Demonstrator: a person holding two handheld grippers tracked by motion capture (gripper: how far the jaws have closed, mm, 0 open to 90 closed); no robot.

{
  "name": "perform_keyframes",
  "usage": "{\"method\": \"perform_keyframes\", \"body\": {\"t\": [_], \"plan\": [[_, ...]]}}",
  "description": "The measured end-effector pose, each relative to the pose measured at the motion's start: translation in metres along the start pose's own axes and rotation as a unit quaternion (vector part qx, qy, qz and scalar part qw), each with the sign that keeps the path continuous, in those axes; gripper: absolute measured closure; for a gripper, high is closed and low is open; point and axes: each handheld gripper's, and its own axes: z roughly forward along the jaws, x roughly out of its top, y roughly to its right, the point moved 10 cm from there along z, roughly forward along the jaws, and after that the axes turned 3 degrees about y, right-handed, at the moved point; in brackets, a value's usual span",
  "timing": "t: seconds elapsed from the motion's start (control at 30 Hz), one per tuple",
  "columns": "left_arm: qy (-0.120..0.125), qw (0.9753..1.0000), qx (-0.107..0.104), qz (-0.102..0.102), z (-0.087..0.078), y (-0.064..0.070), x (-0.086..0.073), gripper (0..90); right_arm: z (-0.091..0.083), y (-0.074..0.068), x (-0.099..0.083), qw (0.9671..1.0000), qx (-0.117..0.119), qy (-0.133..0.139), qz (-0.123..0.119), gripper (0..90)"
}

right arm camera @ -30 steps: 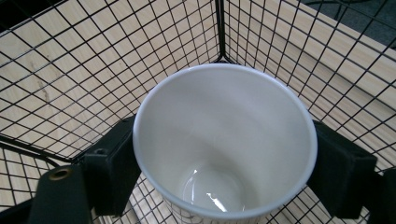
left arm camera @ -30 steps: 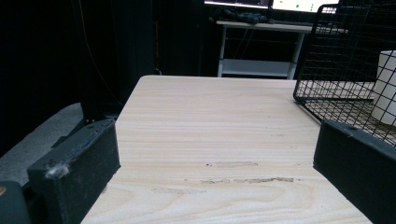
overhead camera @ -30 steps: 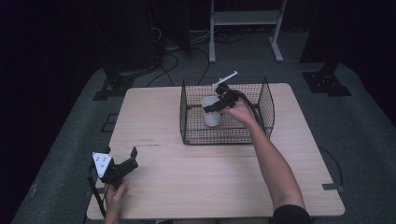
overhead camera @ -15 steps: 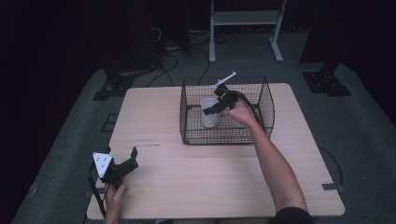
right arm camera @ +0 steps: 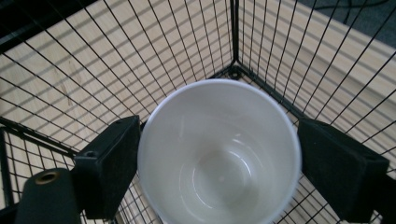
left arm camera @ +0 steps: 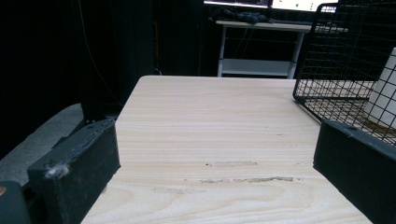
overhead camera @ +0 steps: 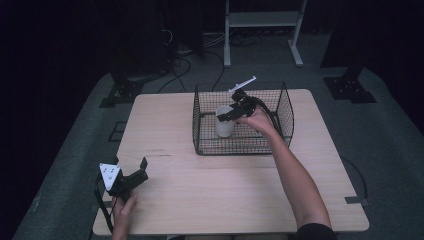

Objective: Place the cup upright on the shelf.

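Note:
A white cup (overhead camera: 224, 125) stands upright inside a black wire basket (overhead camera: 243, 148) at the back of the wooden table (overhead camera: 225, 192). My right gripper (overhead camera: 229, 114) reaches into the basket from the right. In the right gripper view its jaws press on both sides of the cup's (right arm camera: 219, 158) rim, and the cup is empty. My left gripper (overhead camera: 143, 170) rests at the table's front left corner, jaws wide apart with only bare wood between them (left arm camera: 215, 130). The left gripper view has the basket (left arm camera: 336, 56) and the cup (left arm camera: 385, 88) at its right edge.
A white stick-like part (overhead camera: 243, 83) juts up behind the right hand over the basket's back rim. Beyond the table are dark floor, cables and a white-legged stand (overhead camera: 262, 20). Bare tabletop lies between the left gripper and the basket.
Almost nothing differs: the right gripper and cup have edged slightly left inside the basket. The left gripper has stayed in place.

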Motion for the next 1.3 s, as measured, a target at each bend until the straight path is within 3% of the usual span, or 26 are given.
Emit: {"method": "perform_keyframes", "body": {"t": [0.57,0.9,1.13,1.3], "plan": [[0.0,1.0,0.0,0.0,0.0,0.0,0.0,0.0,-0.033,0.001,0.013,0.9986,-0.007,0.05,0.014,13.5],[0.001,1.0,0.0,0.0,0.0,0.0,0.0,0.0,-0.06,-0.003,0.017,0.9962,0.004,0.081,0.03,13.6],[0.0,1.0,0.0,0.001,0.0,0.0,0.0,0.0,-0.07,-0.011,0.01,0.9971,0.008,0.072,0.025,13.8],[0.0,1.0,0.0,0.002,0.0,0.0,0.0,0.0,-0.081,-0.018,0.008,0.9965,0.012,0.08,0.018,13.8]]}}
